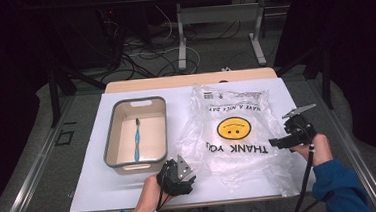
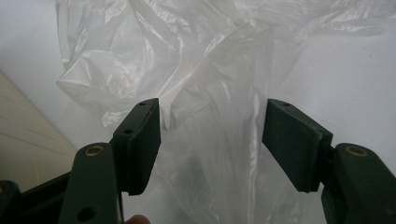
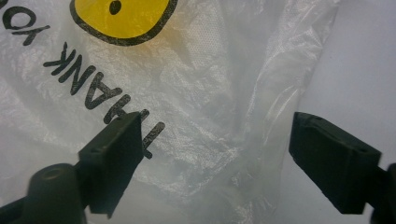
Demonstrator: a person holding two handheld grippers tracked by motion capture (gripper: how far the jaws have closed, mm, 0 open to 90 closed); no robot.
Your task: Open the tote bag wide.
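Nearest the high camera, at the front edge of the table (image 1: 102,192): two sleeved forearms, each hand holding a gripper. Left gripper (image 1: 180,172) just inside the front edge, near the middle, jaws spread wide and empty, pointed at the near left corner of the plastic bag (image 1: 235,132); in its own view, crumpled clear film (image 2: 210,93) rising between the parted jaws, apparently not yet pinched. Right gripper (image 1: 291,140) at the right edge of the table, likewise spread and holding nothing, hovering over the bag's right side; in its own view, the yellow smiley print (image 3: 121,18) and black lettering just beyond the left jaw, a loose fold of film (image 3: 266,121) in the gap. Bag itself lying flat and rumpled on the right half of the table, print upside down toward the person, one end toward the far edge and the near end reaching almost to the front edge. To the left, well apart from the bag: a shallow tub (image 1: 111,141) with a blue toothbrush (image 1: 137,138) lying along its floor. Step in hand, by the look of it: lining up both grippers on the bag's near end to grasp and open it. Next move: lowering until film sits between the pads, then closing on a single raised layer at each side, not the whole stack, or no mouth to lift open.
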